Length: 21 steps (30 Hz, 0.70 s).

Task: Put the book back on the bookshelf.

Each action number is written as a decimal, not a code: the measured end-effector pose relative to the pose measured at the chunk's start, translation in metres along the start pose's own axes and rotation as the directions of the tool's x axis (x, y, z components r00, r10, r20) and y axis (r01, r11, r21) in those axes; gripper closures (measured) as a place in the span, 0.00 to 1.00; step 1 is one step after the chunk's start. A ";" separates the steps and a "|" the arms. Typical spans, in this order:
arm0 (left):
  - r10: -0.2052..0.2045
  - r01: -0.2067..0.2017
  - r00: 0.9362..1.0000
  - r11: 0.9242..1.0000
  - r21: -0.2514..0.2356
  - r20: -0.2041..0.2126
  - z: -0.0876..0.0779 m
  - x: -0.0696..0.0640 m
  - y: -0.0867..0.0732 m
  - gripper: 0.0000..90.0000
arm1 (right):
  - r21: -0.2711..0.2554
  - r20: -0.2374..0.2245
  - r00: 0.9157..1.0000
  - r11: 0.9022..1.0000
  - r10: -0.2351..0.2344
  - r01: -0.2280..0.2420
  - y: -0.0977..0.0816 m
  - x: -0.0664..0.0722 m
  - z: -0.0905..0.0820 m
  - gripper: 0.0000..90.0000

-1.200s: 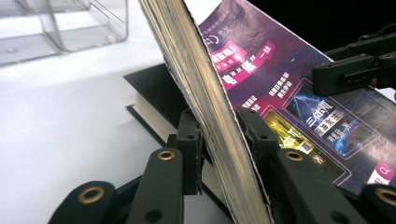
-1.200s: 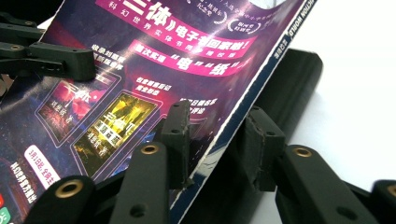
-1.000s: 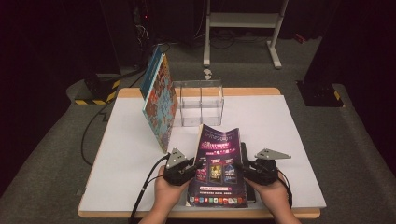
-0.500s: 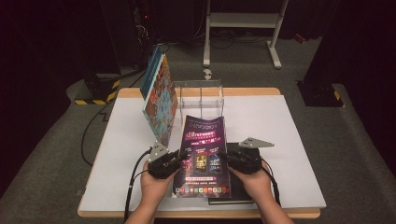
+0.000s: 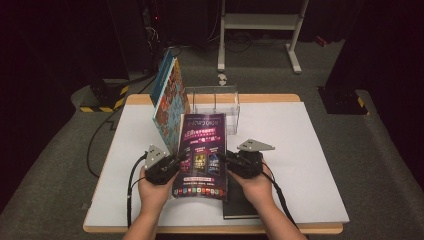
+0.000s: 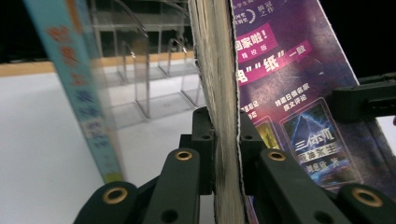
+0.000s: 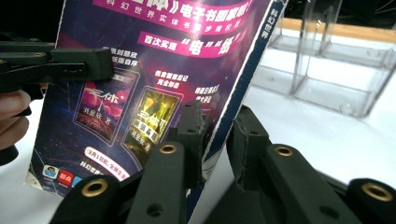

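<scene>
The purple book [image 5: 201, 150] stands tilted over the table [image 5: 310, 150], long axis pointing at the clear rack [image 5: 215, 102] just beyond (the next move turns on this); the left hand-held gripper [image 5: 172, 162] and right hand-held gripper [image 5: 226, 159], just closing, pinch its side edges.

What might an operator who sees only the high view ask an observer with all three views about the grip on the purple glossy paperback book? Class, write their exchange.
Operator: Does the left gripper really clamp the purple glossy paperback book?
Observer: Yes. Its jaws have just been closing, and the pads press both faces at the cream page edge.
Operator: And the right gripper?
Observer: Its jaws, which have just been closing, straddle the blue spine.
</scene>
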<state>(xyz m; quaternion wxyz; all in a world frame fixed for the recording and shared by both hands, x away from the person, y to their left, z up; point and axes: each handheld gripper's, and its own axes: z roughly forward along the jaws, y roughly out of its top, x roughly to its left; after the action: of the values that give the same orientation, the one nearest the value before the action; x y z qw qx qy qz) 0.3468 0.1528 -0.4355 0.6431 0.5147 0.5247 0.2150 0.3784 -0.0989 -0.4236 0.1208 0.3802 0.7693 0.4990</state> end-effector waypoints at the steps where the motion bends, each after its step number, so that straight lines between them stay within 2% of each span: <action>1: 0.005 -0.005 1.000 1.000 -0.008 -0.004 0.000 0.001 0.001 0.92 | -0.003 0.000 1.000 1.000 0.001 -0.001 0.001 0.002 0.002 0.84; 12: 0.037 -0.038 0.999 0.997 -0.071 -0.018 0.005 0.005 0.004 0.92 | -0.062 0.031 0.999 0.998 -0.021 0.023 0.008 0.009 0.018 0.86; 21: 0.039 -0.041 0.999 0.993 -0.110 -0.016 0.015 0.004 0.006 0.92 | -0.099 0.070 0.997 0.994 -0.036 0.043 0.014 0.011 0.025 0.86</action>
<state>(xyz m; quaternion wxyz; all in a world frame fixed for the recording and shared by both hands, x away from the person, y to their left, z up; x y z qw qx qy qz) 0.3636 0.1518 -0.4332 0.6625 0.4873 0.5060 0.2600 0.3916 -0.0718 -0.4212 0.1760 0.3753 0.7460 0.5213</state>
